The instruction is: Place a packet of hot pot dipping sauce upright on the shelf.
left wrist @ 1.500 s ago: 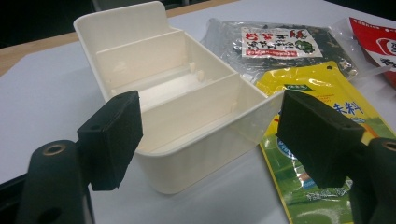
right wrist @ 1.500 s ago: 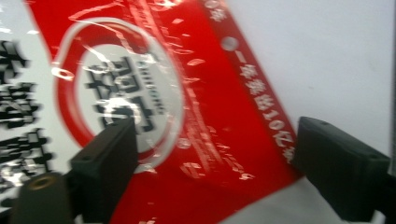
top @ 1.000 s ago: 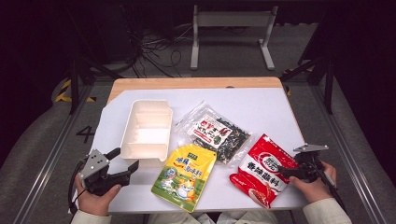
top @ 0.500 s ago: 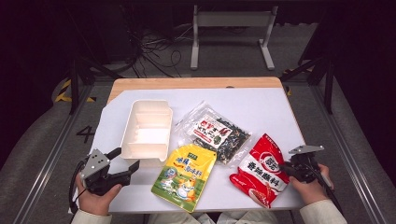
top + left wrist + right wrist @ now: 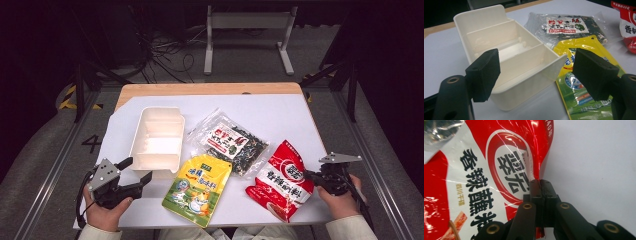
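Divided tray (image 5: pixel 156 137) left on table (image 5: pixel 280 112), seaweed bag (image 5: pixel 231 142) just right of it. Stand-up pouch (image 5: pixel 198 189) before both, nearest me. Sauce packet (image 5: pixel 280 178) far right; my right claw (image 5: pixel 309 176) clamps its edge. My left claw (image 5: pixel 134 172) before tray.

A white table (image 5: pixel 280 117) with a wooden far edge sits mid-frame on a grey floor (image 5: pixel 45 150). Metal rails (image 5: pixel 57 165) run along both sides. At top centre stands a pale metal stand (image 5: pixel 247 22), with tangled black cables (image 5: pixel 165 52) to its left. The surroundings lie dark.
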Demonstrator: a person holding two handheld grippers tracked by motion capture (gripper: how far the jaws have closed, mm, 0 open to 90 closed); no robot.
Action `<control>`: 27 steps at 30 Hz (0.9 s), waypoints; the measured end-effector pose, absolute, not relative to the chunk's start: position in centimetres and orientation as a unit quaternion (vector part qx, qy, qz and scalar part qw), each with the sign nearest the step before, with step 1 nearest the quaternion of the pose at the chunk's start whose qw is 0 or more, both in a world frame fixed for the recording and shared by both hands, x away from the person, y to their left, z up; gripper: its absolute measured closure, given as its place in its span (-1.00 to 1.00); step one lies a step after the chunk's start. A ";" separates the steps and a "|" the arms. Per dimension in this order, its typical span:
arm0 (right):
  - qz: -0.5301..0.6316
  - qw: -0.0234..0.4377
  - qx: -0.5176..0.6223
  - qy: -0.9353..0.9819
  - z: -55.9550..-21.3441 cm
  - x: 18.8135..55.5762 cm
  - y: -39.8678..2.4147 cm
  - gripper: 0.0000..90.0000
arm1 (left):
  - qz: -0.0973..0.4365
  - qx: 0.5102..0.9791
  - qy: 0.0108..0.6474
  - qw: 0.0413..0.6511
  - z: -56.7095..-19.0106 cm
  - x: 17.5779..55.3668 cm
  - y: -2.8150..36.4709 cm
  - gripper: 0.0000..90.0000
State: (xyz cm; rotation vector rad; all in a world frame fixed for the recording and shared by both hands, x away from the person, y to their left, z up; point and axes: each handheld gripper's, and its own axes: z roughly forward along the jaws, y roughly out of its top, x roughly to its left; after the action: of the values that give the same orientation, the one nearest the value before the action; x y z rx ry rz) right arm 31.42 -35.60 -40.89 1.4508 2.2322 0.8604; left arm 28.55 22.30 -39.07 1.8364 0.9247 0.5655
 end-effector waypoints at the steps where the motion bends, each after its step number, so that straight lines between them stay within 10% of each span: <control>1: 0.310 0.172 0.509 0.785 -40.4 31.2 -35.7 0.97 | 0.233 0.754 0.380 0.484 -39.0 28.5 22.2 -0.49; 27: 0.385 0.191 0.463 0.775 -34.1 27.9 -35.4 0.98 | 0.232 0.766 0.355 0.483 -37.9 28.5 20.8 -0.49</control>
State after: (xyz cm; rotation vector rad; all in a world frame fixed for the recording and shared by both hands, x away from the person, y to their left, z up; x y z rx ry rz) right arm 27.88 -35.44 -34.07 1.3005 2.1781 1.0809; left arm 28.54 20.85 -37.90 1.8671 0.8649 0.5657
